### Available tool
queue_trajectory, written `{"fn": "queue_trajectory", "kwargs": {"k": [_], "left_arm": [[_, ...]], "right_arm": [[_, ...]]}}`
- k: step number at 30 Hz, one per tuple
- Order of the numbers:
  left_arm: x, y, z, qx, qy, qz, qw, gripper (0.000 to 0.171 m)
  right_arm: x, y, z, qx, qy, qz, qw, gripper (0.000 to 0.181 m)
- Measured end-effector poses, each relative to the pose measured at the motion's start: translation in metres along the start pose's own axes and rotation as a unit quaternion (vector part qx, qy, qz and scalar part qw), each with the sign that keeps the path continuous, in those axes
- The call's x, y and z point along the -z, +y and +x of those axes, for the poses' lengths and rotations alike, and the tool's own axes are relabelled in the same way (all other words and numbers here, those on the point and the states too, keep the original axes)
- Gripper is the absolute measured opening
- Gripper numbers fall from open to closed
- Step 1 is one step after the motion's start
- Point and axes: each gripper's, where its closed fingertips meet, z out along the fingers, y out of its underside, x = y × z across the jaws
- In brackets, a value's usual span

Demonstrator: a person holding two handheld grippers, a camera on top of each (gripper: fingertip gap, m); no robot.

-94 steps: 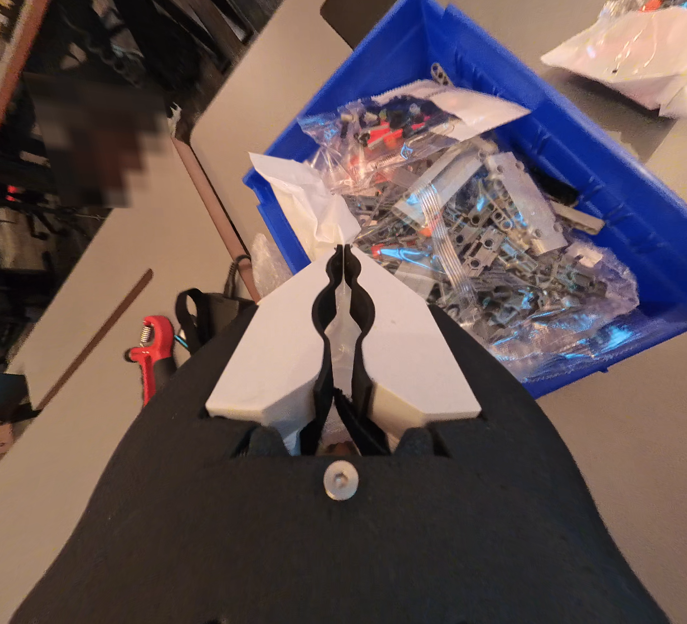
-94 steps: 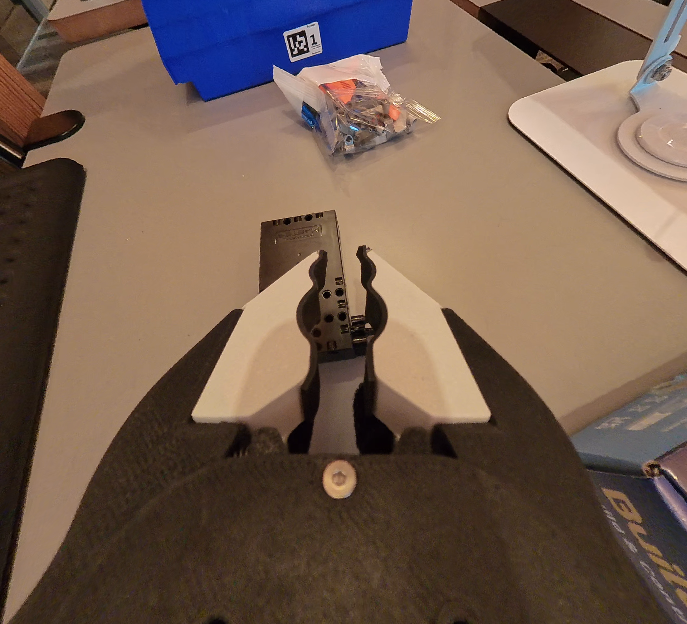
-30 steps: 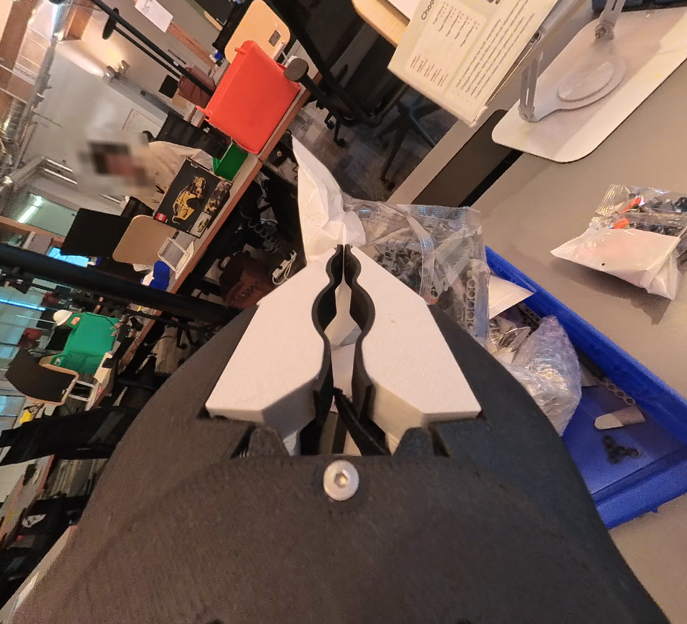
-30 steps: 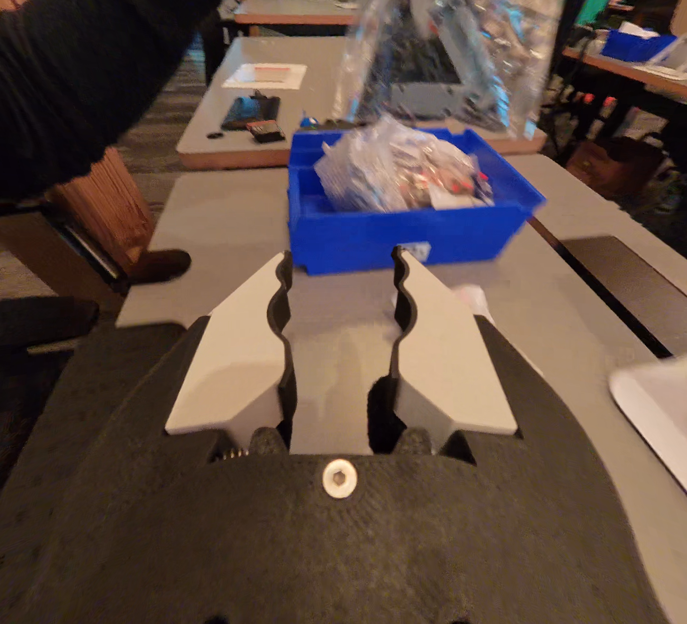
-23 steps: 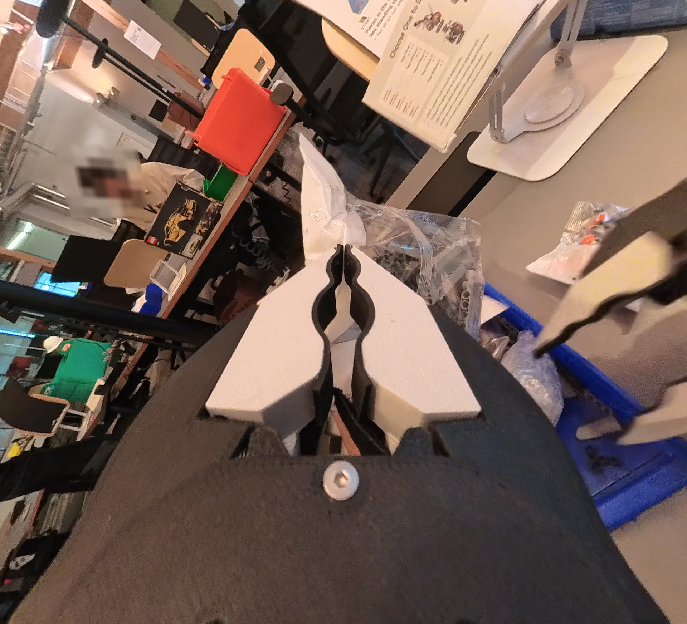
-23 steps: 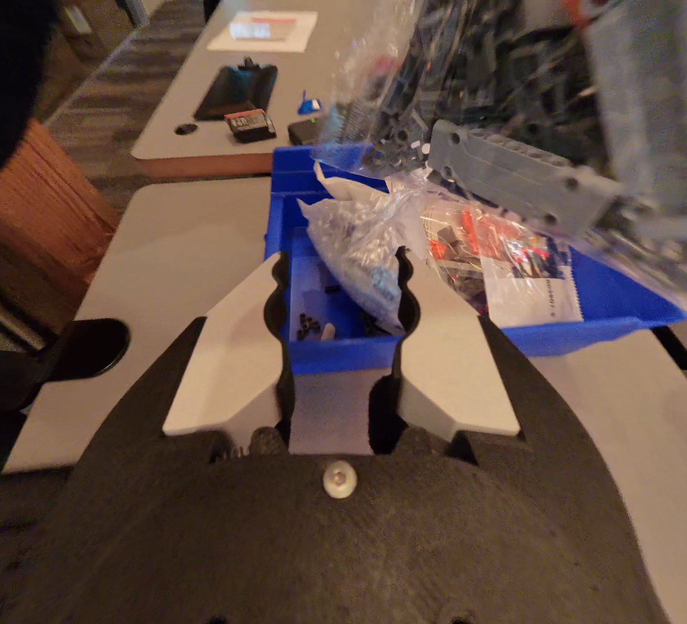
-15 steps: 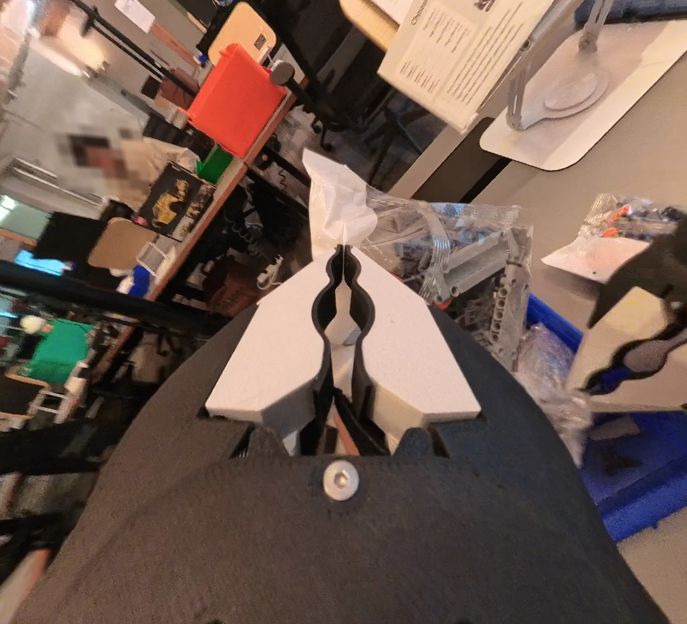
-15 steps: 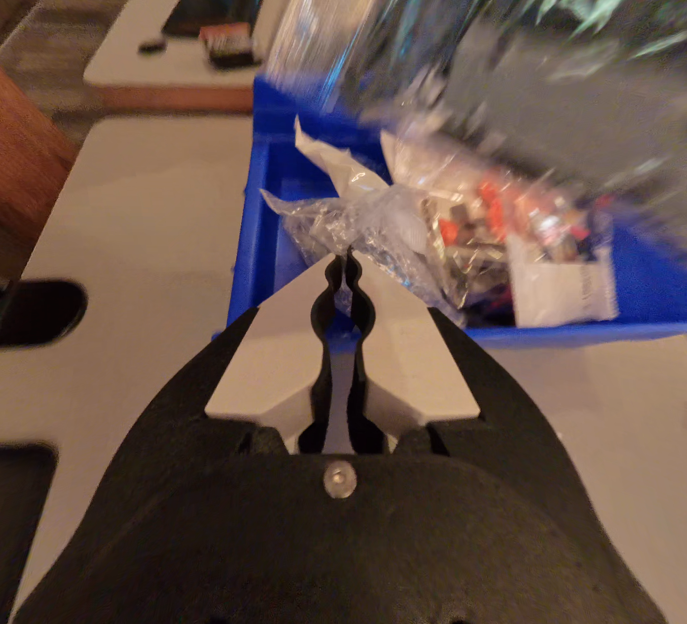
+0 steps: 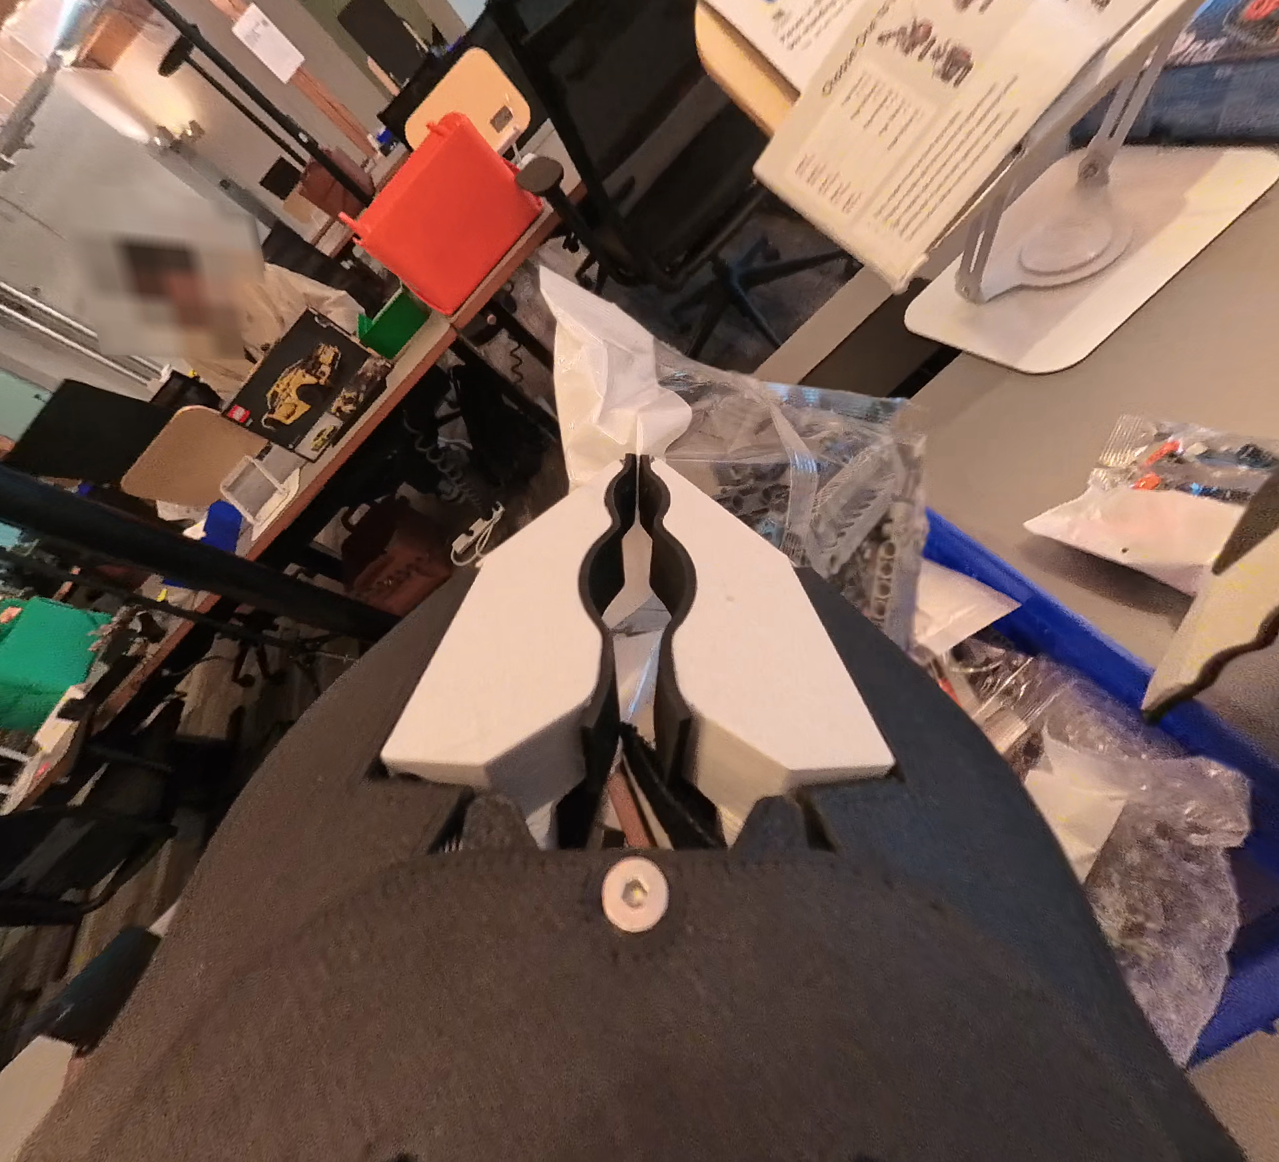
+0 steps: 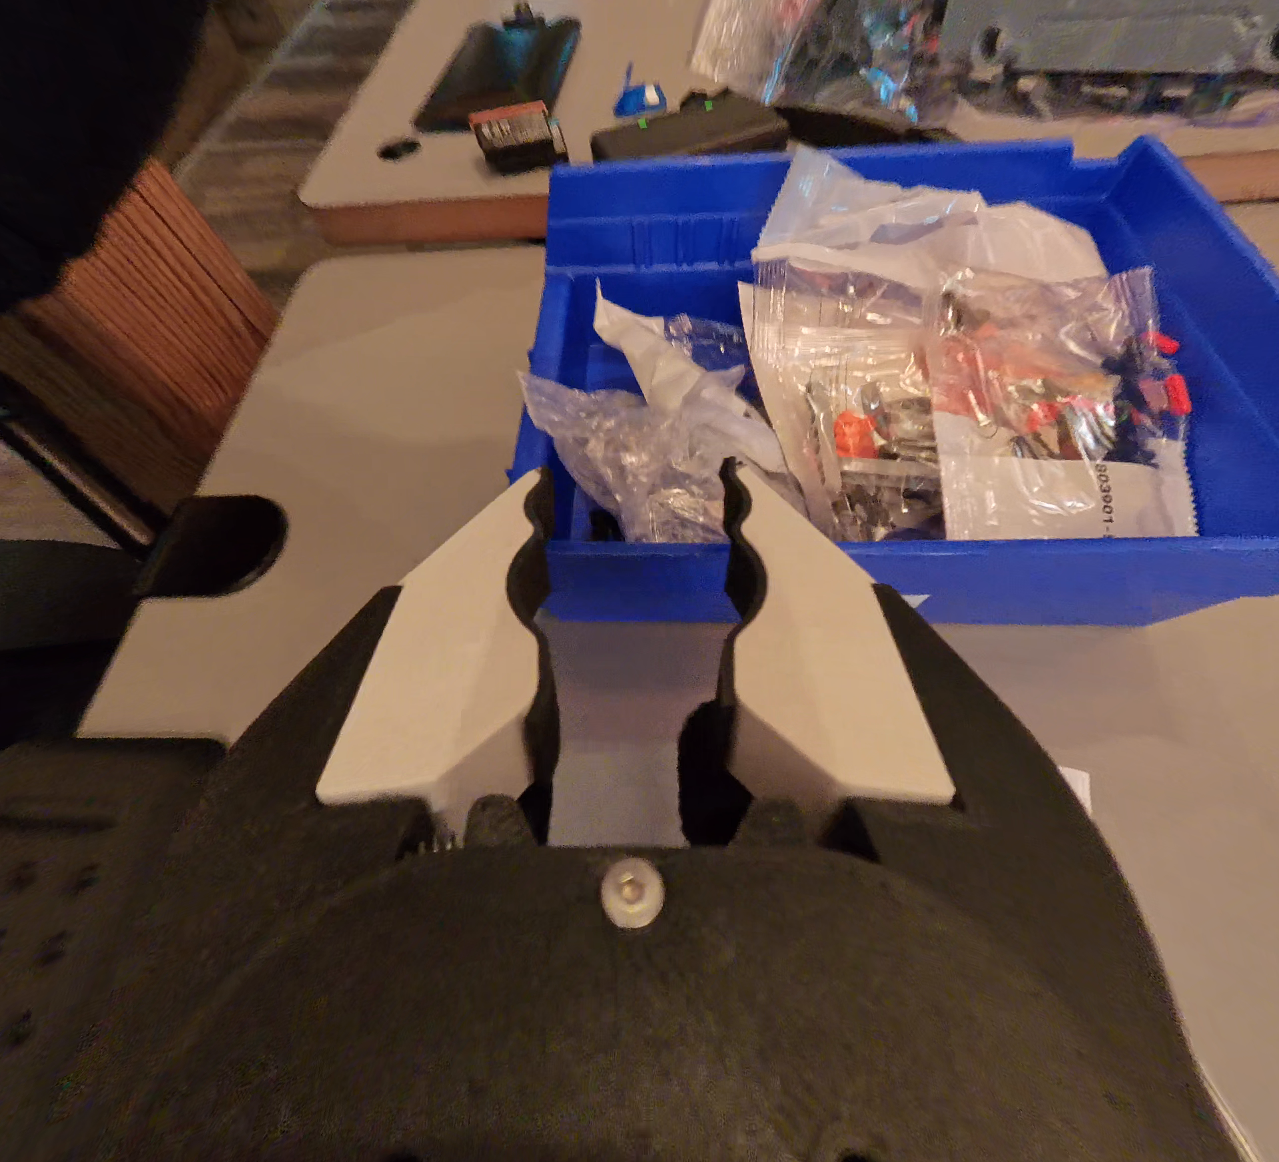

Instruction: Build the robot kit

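Note:
My left gripper is shut on the white top edge of a clear plastic bag of grey parts and holds it in the air above a blue bin. The same bag hangs at the top right of the right wrist view. My right gripper is open and empty, just in front of the blue bin's near wall. Its fingertips are level with a crumpled clear bag inside the bin. A second bag with red and dark parts lies in the bin to the right.
A small bag of parts lies on the grey table beyond the bin. A white stand holds an open booklet. A far table carries a black tablet and small boxes. A dark sleeve is at the upper left. Across from one pair of fingers to the other is roughly 25 cm.
My right gripper closed briefly near the crumpled bag, then opened again and drew back to the bin's near wall. My left gripper kept the bag of grey parts raised.

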Motion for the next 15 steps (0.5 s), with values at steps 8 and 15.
{"fn": "queue_trajectory", "kwargs": {"k": [8, 15], "left_arm": [[0.007, -0.073, 0.038, -0.015, 0.055, 0.065, 0.996, 0.000], [0.012, -0.144, 0.115, -0.026, 0.123, 0.132, 0.983, 0.000]], "right_arm": [[0.071, -0.049, 0.034, -0.110, 0.041, 0.157, 0.981, 0.099], [0.150, -0.074, 0.045, -0.219, -0.064, 0.376, 0.898, 0.084]]}}
